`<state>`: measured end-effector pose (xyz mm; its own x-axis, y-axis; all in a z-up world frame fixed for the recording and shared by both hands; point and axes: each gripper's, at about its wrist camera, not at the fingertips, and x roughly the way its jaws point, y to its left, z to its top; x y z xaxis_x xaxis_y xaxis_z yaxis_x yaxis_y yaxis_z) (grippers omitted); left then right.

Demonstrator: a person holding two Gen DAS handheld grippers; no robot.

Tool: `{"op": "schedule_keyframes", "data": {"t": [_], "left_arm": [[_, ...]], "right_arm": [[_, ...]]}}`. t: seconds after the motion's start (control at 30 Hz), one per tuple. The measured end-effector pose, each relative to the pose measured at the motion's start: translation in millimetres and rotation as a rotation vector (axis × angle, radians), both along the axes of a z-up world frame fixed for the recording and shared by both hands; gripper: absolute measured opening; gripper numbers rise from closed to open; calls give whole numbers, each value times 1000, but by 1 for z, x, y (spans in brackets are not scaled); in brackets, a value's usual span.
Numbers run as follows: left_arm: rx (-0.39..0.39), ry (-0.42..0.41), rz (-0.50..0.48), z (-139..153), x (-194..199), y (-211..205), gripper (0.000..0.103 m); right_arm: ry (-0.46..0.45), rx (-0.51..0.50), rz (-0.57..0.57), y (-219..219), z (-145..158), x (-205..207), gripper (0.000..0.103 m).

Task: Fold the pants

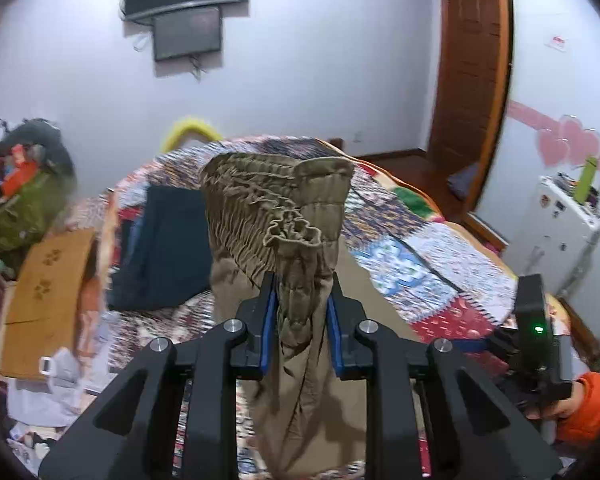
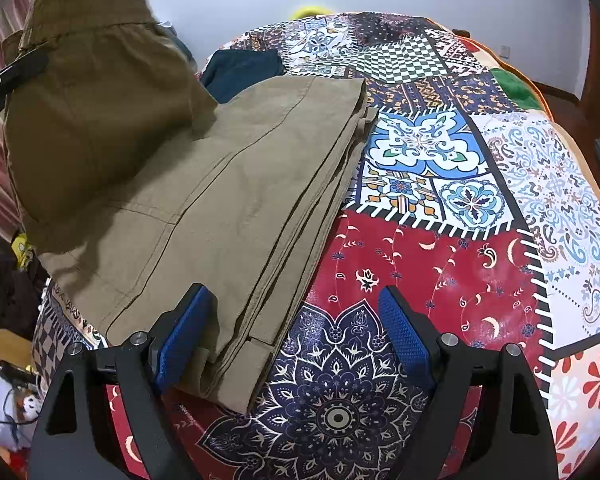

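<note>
Khaki cotton pants (image 2: 204,184) are seen mid-fold on a patchwork-quilted bed (image 2: 440,272), legs stacked flat while the gathered elastic waistband (image 1: 276,204) is held aloft, clenched in the left gripper (image 1: 302,312). The right gripper (image 2: 296,336) is spread wide and grasps nothing, poised just above the hem corner. Judged next: the raised waist end is to be carried over and laid onto the legs, edges matched.
</note>
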<state>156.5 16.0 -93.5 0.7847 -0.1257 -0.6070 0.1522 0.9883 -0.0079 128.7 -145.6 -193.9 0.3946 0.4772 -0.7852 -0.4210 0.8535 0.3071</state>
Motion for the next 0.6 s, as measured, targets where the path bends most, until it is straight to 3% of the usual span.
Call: {"op": "schedule_keyframes", "data": {"t": [0.27,0.4,0.47,0.53,0.6], "left_arm": [[-67,126,-120,-20,3,-16,22],[-65,175,-166,-28,1,-24,22],[-45,193,-180,-31,-2,-29,28],[-65,218,-211,-32,-5,-30,42],[-70,210,-212,-30,-8,-28,49]], "right_arm": [[2,4,-8,1,0,-1,84],[1,2,-8,0,0,0,84],[2,4,-8,0,0,0,83],[4,6,-11,0,0,0,84],[3,5,-11,0,0,-1,84]]}}
